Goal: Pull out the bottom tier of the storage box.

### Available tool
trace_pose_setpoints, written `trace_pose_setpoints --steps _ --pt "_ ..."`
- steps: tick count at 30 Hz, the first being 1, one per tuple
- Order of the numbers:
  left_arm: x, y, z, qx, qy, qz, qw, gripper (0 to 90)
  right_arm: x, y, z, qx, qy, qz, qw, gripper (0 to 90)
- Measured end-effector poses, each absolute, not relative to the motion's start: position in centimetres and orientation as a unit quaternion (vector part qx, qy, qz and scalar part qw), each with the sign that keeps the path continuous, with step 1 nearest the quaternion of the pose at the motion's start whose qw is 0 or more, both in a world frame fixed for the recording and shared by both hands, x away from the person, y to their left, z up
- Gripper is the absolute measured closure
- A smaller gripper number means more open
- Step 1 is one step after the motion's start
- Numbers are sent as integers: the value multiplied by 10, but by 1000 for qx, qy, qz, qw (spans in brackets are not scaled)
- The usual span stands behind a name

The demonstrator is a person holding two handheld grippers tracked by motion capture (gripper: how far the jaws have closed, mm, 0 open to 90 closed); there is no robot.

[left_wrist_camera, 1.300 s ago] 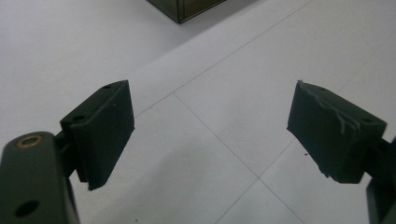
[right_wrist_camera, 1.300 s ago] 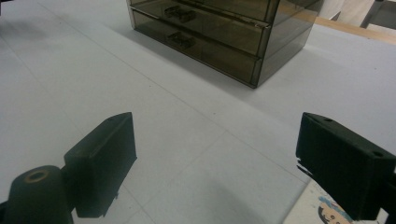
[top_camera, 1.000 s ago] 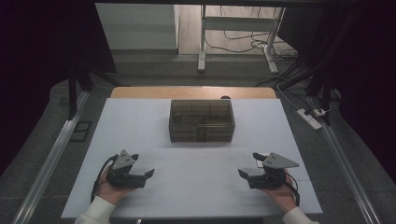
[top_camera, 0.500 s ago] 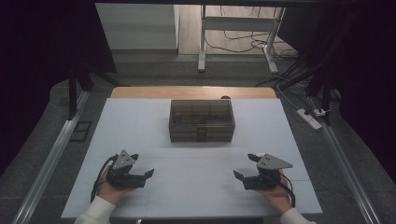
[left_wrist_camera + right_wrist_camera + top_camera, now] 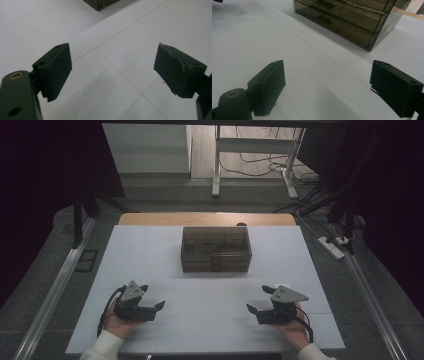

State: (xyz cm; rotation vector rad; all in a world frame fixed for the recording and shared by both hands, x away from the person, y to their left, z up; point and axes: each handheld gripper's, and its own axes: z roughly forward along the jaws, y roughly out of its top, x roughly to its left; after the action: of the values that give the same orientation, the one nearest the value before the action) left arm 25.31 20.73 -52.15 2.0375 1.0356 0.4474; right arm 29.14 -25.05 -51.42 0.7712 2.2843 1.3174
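Smoky translucent plastic drawer cabinet (image 5: pixel 216 249): ahead of and between both tongs, well apart from each; right gripper view resolves its stacked drawers and handles (image 5: pixel 323 18). Left gripper (image 5: pixel 157 307), right gripper (image 5: pixel 251 309): both released, jaws wide, empty. Right gripper has shifted inward since earlier. White tabletop (image 5: pixel 210 305) bare between them.

Dim, soft overhead light; dark surroundings.
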Motion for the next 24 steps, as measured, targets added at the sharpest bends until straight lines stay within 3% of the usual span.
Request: trace_pose_setpoints --steps 24 --pt "254 205 -523 807 407 174 392 147 287 -231 -519 246 827 459 213 146"
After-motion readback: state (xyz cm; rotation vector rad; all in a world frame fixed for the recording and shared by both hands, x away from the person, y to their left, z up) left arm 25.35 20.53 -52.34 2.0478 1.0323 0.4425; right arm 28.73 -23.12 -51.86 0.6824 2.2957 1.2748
